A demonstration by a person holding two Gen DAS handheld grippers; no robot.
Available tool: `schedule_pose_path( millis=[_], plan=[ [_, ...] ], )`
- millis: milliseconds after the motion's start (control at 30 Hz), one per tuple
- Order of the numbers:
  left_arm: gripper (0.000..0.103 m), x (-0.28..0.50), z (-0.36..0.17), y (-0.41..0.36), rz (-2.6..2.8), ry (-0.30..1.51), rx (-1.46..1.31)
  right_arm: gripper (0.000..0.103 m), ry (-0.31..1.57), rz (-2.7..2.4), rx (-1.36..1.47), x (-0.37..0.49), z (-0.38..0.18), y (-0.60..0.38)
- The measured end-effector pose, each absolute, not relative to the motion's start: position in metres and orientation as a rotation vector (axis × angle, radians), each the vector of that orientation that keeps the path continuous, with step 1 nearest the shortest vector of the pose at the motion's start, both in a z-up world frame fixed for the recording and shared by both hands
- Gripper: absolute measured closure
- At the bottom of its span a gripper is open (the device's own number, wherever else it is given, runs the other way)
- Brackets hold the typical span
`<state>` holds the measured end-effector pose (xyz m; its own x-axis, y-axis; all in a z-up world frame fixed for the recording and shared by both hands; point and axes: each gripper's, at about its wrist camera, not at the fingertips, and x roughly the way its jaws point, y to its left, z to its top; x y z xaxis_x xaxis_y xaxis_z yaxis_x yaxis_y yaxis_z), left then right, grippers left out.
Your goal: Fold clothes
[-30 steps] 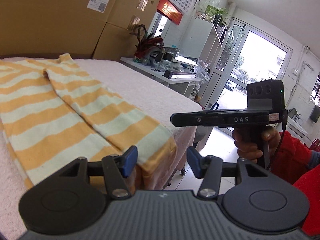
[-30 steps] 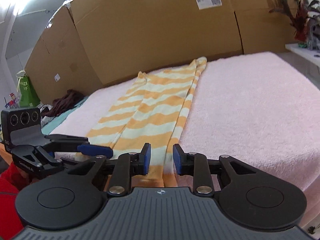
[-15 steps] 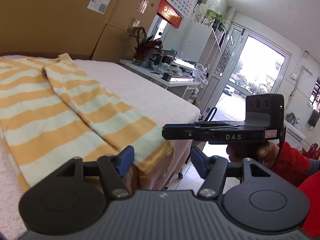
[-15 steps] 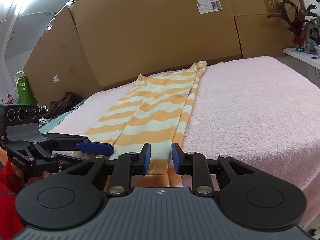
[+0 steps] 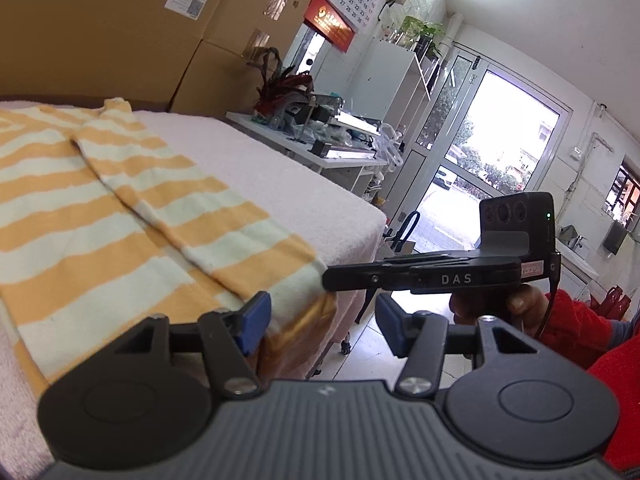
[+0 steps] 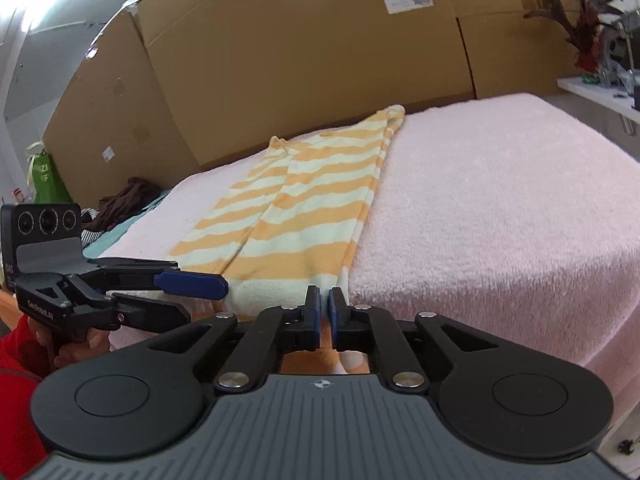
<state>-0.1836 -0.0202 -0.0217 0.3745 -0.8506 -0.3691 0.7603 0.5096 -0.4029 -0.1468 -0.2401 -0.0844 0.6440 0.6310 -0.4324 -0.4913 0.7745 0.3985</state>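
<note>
Here the right gripper (image 6: 324,312) sits at lower centre of its own view with its blue pads nearly pressed together on the near hem of the striped garment (image 6: 304,216); a thin slit shows between them, and cloth hangs below, so it reads as a pinch on the hem. The left gripper (image 5: 318,326) is spread wide, its left pad (image 5: 254,320) just at the hem's corner and nothing between the fingers. One garment is in sight, orange and pale stripes, lying long and flat up the middle of the pink bed cover (image 6: 500,208), with side panels already lapped inward and its near end drooping over the edge. It looks like soft, light, limp knit that will sag and drag on the fuzzy cover, so taking both near hem corners seems best. There are two grippers and several cardboard boxes (image 6: 304,48) across the top.
</note>
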Motion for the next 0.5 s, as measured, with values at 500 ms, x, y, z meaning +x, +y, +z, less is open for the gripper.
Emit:
schedule_pose_path(
  millis=[500],
  plan=[
    [0.035,-0.166,0.003,-0.031,-1.052,0.527,-0.136,0.085,0.544,0.649,0.245,-0.106,-0.05,-0.24]
  ],
)
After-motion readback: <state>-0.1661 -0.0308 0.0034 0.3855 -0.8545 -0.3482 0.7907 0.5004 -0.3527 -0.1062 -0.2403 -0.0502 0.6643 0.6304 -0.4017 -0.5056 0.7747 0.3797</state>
